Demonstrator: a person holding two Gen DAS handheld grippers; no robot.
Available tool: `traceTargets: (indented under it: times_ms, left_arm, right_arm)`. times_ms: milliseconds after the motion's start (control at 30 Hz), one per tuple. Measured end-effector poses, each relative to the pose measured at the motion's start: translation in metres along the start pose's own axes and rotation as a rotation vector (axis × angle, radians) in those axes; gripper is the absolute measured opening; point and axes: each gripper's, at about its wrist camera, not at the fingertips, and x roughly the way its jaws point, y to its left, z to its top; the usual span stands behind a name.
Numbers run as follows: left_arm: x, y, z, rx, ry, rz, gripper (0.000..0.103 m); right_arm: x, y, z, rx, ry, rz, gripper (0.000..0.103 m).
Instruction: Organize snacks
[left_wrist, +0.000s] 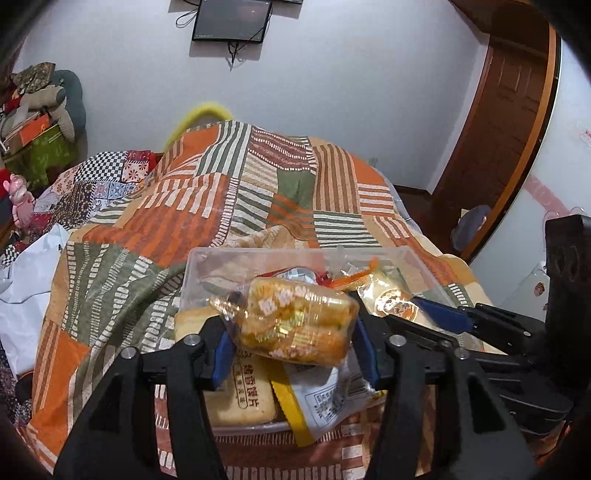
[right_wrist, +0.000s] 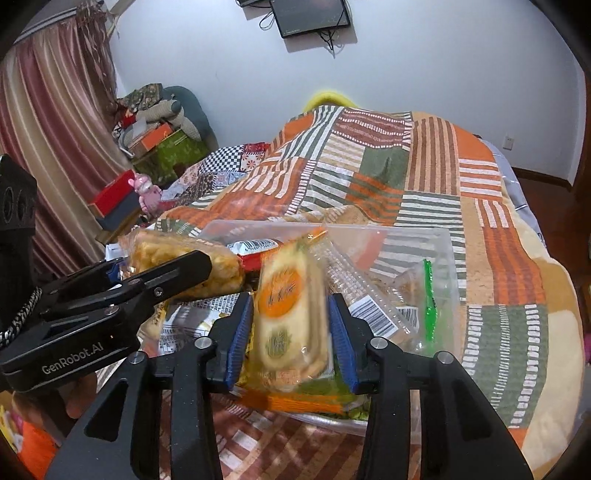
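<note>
A clear plastic box (left_wrist: 192, 266) full of wrapped snacks stands on the patchwork quilt. My left gripper (left_wrist: 295, 350) hangs over its near end with a clear pack of yellow puffed snacks (left_wrist: 295, 317) between the blue pads; a thin gap shows at the left pad, so the jaws are open. My right gripper (right_wrist: 291, 332) is over the same box (right_wrist: 448, 251). A pack of round crackers (right_wrist: 288, 314) stands upright and blurred between its pads, touching neither. The left gripper's fingers (right_wrist: 177, 273) and the yellow pack (right_wrist: 147, 251) show at the left of the right wrist view.
The quilt (left_wrist: 221, 206) covers a bed that drops off at right. A white bag (left_wrist: 26, 295) lies at left. Boxes and soft toys (right_wrist: 159, 125) are piled by a curtain (right_wrist: 48, 110). A wooden door (left_wrist: 498, 129) stands at right.
</note>
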Motion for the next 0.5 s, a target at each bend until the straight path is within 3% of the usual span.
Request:
traceTargets:
  times_ms: [300,500]
  left_arm:
    - [-0.033,-0.001,-0.006,-0.013,-0.017,-0.013,0.057]
    - [-0.083,-0.007,-0.006,0.012,-0.104,0.008,0.057]
  right_arm:
    - [-0.042,0.008,-0.003,-0.043,-0.065,-0.042,0.046]
    - [-0.09,0.015,-0.002,-0.059,-0.152,-0.05,0.046]
